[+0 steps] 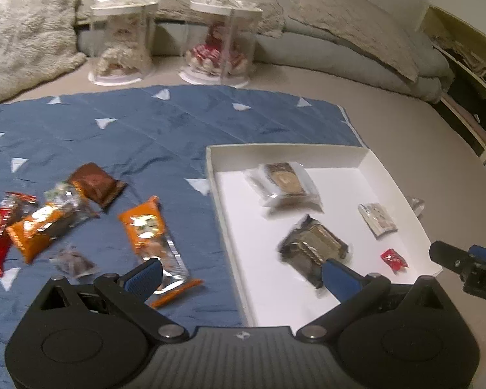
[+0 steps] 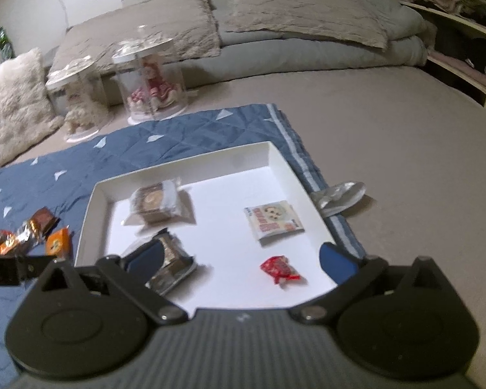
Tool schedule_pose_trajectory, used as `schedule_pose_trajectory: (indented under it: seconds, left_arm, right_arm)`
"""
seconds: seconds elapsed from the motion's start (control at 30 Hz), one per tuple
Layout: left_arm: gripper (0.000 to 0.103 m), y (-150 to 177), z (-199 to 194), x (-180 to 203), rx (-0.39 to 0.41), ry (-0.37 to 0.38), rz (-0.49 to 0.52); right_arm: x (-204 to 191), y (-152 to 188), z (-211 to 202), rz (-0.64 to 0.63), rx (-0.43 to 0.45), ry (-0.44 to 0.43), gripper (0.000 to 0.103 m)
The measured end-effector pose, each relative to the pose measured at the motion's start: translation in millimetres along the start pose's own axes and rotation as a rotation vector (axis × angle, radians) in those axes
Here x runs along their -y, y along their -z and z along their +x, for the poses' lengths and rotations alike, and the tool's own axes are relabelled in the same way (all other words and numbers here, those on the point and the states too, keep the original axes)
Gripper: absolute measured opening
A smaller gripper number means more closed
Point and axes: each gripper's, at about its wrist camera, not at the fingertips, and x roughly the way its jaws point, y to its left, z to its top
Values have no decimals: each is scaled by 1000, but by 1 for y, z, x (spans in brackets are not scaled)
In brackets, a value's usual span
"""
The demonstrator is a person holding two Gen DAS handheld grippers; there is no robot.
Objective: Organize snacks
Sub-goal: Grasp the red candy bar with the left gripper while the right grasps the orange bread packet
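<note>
A white tray [image 1: 217,168] [image 2: 94,207] lies on a blue quilted mat [image 1: 129,123] [image 2: 64,168]. Inside it are a clear-wrapped brown cake [image 1: 285,181] [image 2: 155,204], a dark wrapped snack [image 1: 314,249] [image 2: 175,269], a small white cookie packet [image 1: 377,218] [image 2: 273,220] and a tiny red candy [image 1: 393,259] [image 2: 280,270]. Loose on the mat sit an orange packet [image 1: 147,230] [image 2: 58,241], a brown packet [image 1: 97,184] and a heap of orange and red ones [image 1: 22,230] [image 2: 3,243]. My left gripper [image 1: 239,275] is open over the tray's left wall. My right gripper [image 2: 239,257] is open over the tray's near side, empty.
Two clear lidded jars [image 1: 123,45] [image 1: 223,42] stand beyond the mat, before grey pillows [image 2: 301,9]. A fluffy cushion [image 1: 22,32] lies at the left. A crumpled silver wrapper [image 2: 340,194] rests right of the tray. Shelves [image 2: 463,42] line the right side.
</note>
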Motion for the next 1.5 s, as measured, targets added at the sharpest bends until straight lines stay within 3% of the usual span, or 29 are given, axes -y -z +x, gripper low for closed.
schedule_pose_trajectory:
  seconds: [0.93,1.13,1.4,1.5]
  left_arm:
    - [103,1,-61,-170,96,-220,-129]
    - [103,-5,-54,-215,101,-272,-189]
    - [103,-9,-23,-264,99,-340,-246]
    - [103,-11,-10,-276,102,-352,-247]
  right_arm:
    - [-157,-6,24,-229,-4,-204,102]
    - [-180,-7,37,-254,-5,-260,102]
    - [-209,-8,62,-303,-73,-316,102]
    - [-219,-9,69,-311,-81,-333,97]
